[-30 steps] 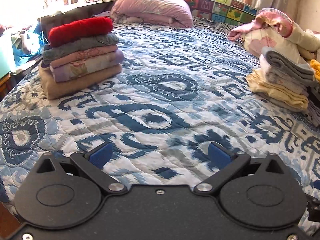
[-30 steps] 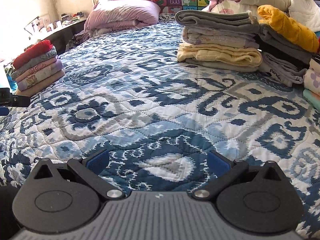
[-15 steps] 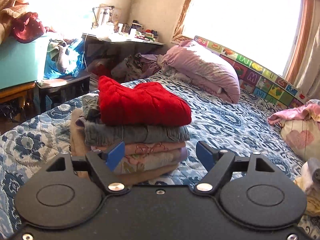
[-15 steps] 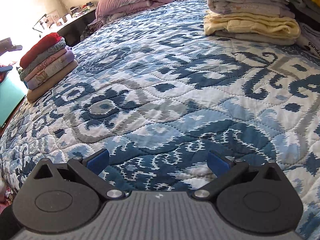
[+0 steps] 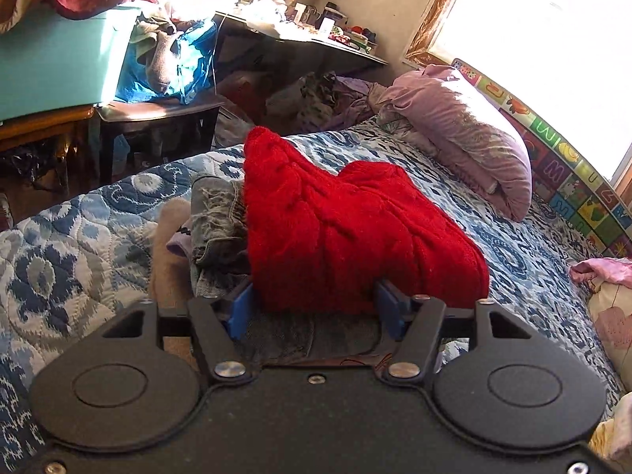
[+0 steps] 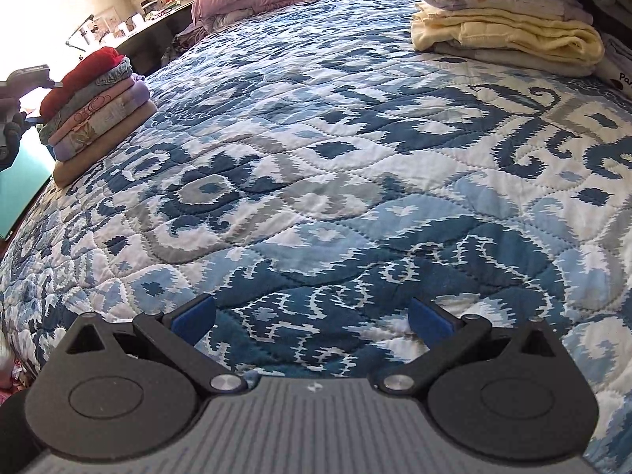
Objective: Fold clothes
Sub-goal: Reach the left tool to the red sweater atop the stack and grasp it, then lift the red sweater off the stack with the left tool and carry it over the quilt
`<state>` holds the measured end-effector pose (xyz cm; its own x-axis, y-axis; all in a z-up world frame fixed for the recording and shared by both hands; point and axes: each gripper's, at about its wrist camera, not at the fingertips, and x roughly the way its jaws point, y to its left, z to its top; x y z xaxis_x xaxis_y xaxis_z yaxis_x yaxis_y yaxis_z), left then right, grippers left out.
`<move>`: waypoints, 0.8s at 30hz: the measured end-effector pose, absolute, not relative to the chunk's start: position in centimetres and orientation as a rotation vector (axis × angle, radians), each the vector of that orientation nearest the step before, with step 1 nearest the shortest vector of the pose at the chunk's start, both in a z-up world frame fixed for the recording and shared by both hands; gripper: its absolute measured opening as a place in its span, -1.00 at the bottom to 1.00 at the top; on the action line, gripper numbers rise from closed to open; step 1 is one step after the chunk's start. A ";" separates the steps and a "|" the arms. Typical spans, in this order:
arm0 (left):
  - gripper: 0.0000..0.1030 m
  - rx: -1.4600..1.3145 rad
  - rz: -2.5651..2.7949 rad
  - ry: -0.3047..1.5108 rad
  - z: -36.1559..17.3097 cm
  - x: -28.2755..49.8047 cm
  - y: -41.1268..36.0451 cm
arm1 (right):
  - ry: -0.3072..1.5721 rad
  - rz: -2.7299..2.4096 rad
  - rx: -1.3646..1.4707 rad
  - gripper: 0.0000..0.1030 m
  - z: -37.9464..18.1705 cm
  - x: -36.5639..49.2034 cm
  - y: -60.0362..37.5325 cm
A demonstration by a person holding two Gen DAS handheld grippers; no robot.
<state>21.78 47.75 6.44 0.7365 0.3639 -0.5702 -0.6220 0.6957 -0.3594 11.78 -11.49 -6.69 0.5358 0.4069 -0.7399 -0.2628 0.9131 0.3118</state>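
Left wrist view is showing my left claw (image 5: pixel 316 308) sitting wide open at the near edge of the red sweater (image 5: pixel 347 237), one blue pad on each side of its front fold (whether the pads are touching the knit, I cannot tell). I am seeing the sweater lying on top of the stack (image 6: pixel 94 118), with jeans (image 5: pixel 217 221) right beneath it and more folded pieces under those. The stack is resting on the bed (image 5: pixel 71 237) near its left edge, and a purple pillow (image 5: pixel 466 134) is lying farther up by the window.

Right wrist view is showing my right claw (image 6: pixel 312 322) open too, holding nothing, hovering low over the bare quilt. I am looking across at the same stack far left, and a second pile (image 6: pixel 505 35) is sitting well apart at the upper right.
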 end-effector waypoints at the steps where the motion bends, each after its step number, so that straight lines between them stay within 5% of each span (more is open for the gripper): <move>1: -0.18 -0.576 0.569 0.476 6.7 21.5 47.8 | 0.924 0.402 0.172 1.00 -6.7 11.7 -11.5; 3: -0.49 -0.586 0.556 0.454 7.1 21.1 47.8 | 0.925 0.404 0.181 1.00 -6.7 11.6 -11.7; 6: -0.64 -0.559 0.531 0.445 8.4 20.8 47.2 | 0.929 0.407 0.203 1.00 -6.5 11.1 -12.2; 14: -0.70 -0.521 0.395 0.420 14.1 17.8 41.7 | 0.932 0.407 0.274 1.00 -5.7 9.1 -13.9; 24: -0.73 -0.524 0.192 0.466 15.0 13.0 32.1 | 0.938 0.396 0.358 1.00 -4.6 6.4 -17.0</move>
<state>12.97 32.14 15.04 0.8786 0.0592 -0.4739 -0.2927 0.8509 -0.4363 6.39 -17.00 -4.64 0.5301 0.4760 -0.7017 -0.1715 0.8707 0.4610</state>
